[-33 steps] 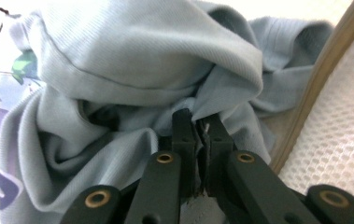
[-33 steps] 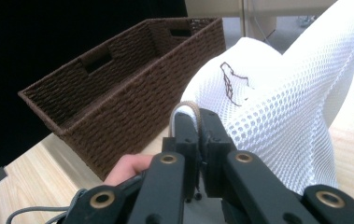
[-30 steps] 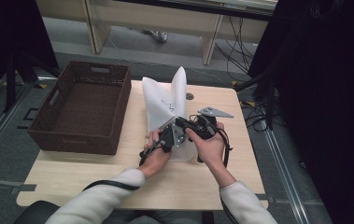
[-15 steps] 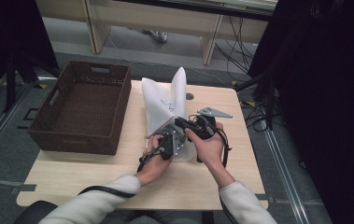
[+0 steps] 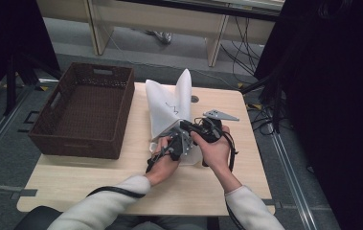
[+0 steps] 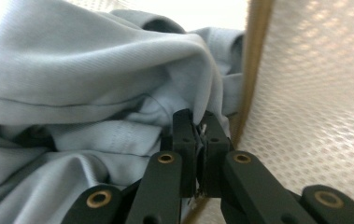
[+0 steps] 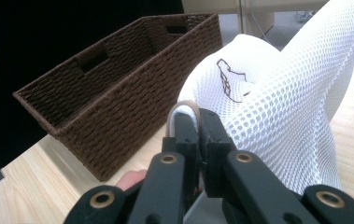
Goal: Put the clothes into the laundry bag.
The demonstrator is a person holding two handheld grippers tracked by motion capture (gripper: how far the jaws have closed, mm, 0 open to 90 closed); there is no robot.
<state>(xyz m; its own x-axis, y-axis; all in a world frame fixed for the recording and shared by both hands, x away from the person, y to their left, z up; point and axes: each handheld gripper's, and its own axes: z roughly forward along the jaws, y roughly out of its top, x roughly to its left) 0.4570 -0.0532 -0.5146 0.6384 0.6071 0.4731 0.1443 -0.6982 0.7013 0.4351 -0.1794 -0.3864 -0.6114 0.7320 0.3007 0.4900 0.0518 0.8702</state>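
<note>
Left tool (image 5: pixel 173 143) has shifted slightly toward 7 o'clock since the earlier frames, and its jaws have just been closing; they now pinch the brown-trimmed rim of the white mesh laundry bag (image 5: pixel 169 108), beside the grey-blue garment (image 6: pixel 95 93) inside. Right tool (image 5: pixel 196 132) is unmoved, jaws clamped on the same bag rim (image 7: pixel 186 112). Bag stands at the surface (image 5: pixel 102 179) centre, its peak toward 12 o'clock. Brown woven basket (image 5: pixel 85 112) sits just beside it at 9 o'clock, overhanging the surface's left edge. Open room lies at 6 o'clock.
</note>
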